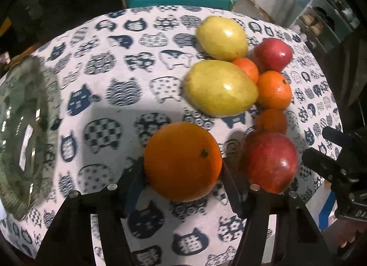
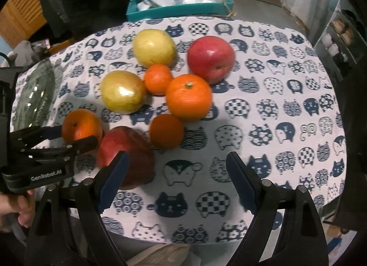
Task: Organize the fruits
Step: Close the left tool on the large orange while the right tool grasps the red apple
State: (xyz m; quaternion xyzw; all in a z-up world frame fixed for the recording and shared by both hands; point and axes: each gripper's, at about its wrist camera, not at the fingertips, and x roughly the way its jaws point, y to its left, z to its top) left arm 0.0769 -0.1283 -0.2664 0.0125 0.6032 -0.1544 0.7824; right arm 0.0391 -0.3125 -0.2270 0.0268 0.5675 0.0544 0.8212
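Left wrist view: I read it from left to right.
Glass dish [image 1: 20, 128]: I see it at the table's left edge, clear with a ribbed rim, well apart from the fruit.
Tablecloth [image 1: 110, 78]: white with navy cat heads; it covers the table.
Left gripper [image 1: 183, 174]: my jaws sit around the big orange [image 1: 182, 160], a finger against each side of it, low on the fruit, which rests on the cloth.
Near red apple [image 1: 269, 162]: just right of that orange, beside my right finger.
Yellow fruits: two smooth ones, which could be mangoes. The nearer one [image 1: 220, 88] is mid-table, the farther one [image 1: 221, 37] behind it.
Small oranges: three [image 1: 274, 90], [image 1: 247, 68], [image 1: 271, 120], bunched right of the nearer yellow fruit.
Far red apple [image 1: 273, 54]: behind the small oranges.
Right gripper [image 1: 330, 162]: seen side-on at the right edge.
Teal box [image 1: 179, 0]: beyond the table's far edge, with plastic bags in it.

Right wrist view: the same table.
Left gripper [image 2: 75, 138]: at the left, its fingers on either side of the big orange [image 2: 81, 125].
Right gripper [image 2: 176, 169]: my jaws stand wide with only cloth between them; the left finger overlaps the near red apple [image 2: 125, 151] in view.
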